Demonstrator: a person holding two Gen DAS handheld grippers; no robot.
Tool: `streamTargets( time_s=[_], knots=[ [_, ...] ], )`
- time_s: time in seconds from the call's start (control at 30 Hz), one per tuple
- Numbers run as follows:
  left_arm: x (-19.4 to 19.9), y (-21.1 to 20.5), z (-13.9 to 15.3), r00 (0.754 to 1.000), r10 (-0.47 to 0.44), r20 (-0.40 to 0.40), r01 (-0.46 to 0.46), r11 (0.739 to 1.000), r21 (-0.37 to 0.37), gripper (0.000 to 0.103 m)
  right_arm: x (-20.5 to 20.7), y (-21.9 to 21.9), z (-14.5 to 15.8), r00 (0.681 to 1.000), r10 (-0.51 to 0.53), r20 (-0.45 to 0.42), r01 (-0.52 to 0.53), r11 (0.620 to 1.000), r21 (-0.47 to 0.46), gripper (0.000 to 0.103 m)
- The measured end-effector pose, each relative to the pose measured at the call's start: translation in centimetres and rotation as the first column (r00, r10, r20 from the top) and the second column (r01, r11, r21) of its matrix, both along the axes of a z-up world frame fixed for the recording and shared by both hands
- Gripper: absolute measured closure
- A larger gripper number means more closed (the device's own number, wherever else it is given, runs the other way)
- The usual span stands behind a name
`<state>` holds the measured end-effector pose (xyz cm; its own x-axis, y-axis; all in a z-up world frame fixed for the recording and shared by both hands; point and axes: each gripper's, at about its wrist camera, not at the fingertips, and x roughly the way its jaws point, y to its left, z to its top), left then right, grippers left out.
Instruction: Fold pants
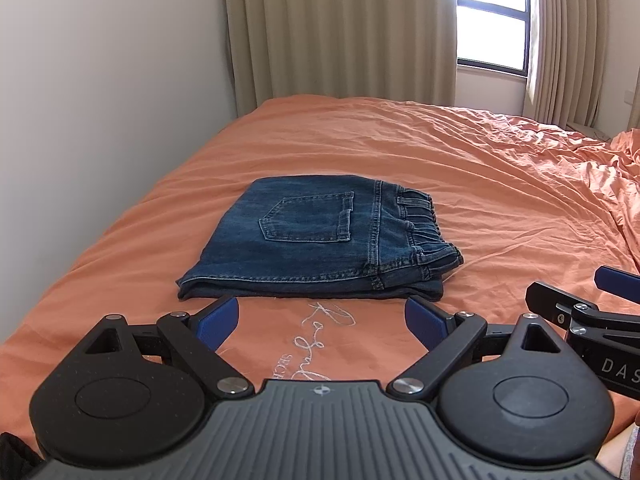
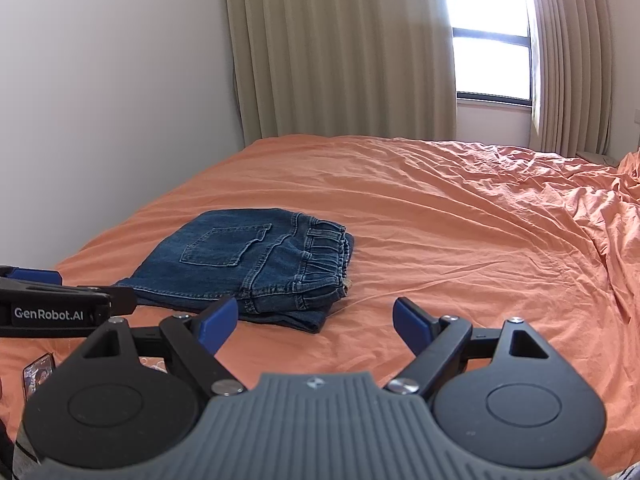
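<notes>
A pair of blue jeans (image 1: pixel 316 240) lies folded into a compact rectangle on the orange bed sheet (image 1: pixel 460 168), back pocket up, elastic waistband at the right. It also shows in the right wrist view (image 2: pixel 248 264), left of centre. My left gripper (image 1: pixel 322 316) is open and empty, just short of the jeans' near edge. My right gripper (image 2: pixel 316 320) is open and empty, near the jeans' near right corner. The right gripper also shows at the right edge of the left wrist view (image 1: pixel 592 308); the left gripper shows at the left edge of the right wrist view (image 2: pixel 64 300).
A white wall (image 1: pixel 100 100) runs along the bed's left side. Beige curtains (image 1: pixel 340 32) and a bright window (image 1: pixel 492 16) stand behind the bed. The sheet is bunched at the far right (image 2: pixel 624 200). White embroidered lettering (image 1: pixel 320 328) marks the sheet near me. A phone (image 2: pixel 38 374) lies at the lower left.
</notes>
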<state>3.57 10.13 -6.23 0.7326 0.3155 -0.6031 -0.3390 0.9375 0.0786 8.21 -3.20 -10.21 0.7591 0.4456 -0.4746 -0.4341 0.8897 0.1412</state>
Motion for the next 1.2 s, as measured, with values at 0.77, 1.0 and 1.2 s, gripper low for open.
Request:
streamTargets(
  time_s=[0.77, 1.0, 1.2],
  knots=[
    [-0.28, -0.38, 0.30, 1.000, -0.015, 0.001, 0.015, 1.000, -0.016, 0.000, -0.44, -0.68, 0.16, 1.000, -0.010, -0.004, 0.010, 1.000, 0.014, 0.022],
    [-0.34, -0.56, 0.37, 1.000, -0.022, 0.001, 0.022, 1.000, -0.014, 0.000, -0.60, -0.81, 0.26, 1.000, -0.016, -0.005, 0.016, 1.000, 0.014, 0.022],
    [-0.36, -0.54, 0.43, 0.999, -0.033, 0.006, 0.033, 0.999, -0.012, 0.000, -0.78, -0.89, 0.44, 1.000, -0.017, -0.002, 0.017, 1.000, 0.011, 0.022]
  ],
)
